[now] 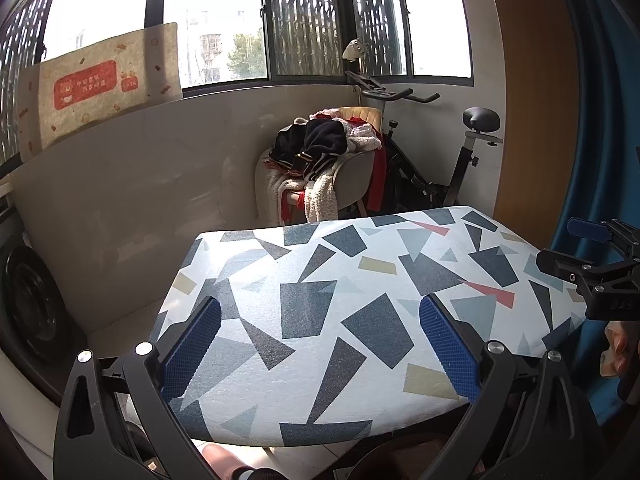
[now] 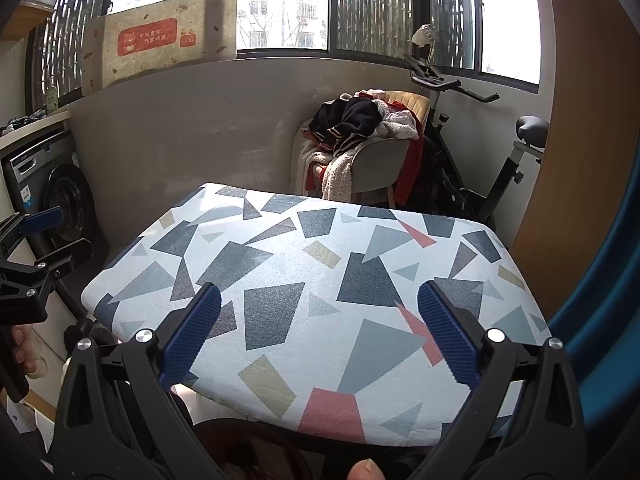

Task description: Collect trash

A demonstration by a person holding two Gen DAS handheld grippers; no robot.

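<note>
A padded board with a white cover printed in grey, blue and pink shapes (image 1: 320,312) fills the middle of both views (image 2: 312,300). No trash shows on it in either view. My left gripper (image 1: 320,340) hovers open over the board's near end, nothing between its blue pads. My right gripper (image 2: 320,332) is open too, above the near edge, also holding nothing. The right gripper (image 1: 600,272) shows at the right edge of the left wrist view; the left gripper (image 2: 32,256) shows at the left edge of the right wrist view.
A chair piled with clothes (image 1: 328,160) stands behind the board, an exercise bike (image 1: 448,160) beside it. A washing machine (image 2: 60,208) sits at the left. A beige mat (image 1: 100,84) leans on the window sill. A blue curtain (image 2: 600,280) hangs at the right. Fingers of a hand (image 1: 616,352) show.
</note>
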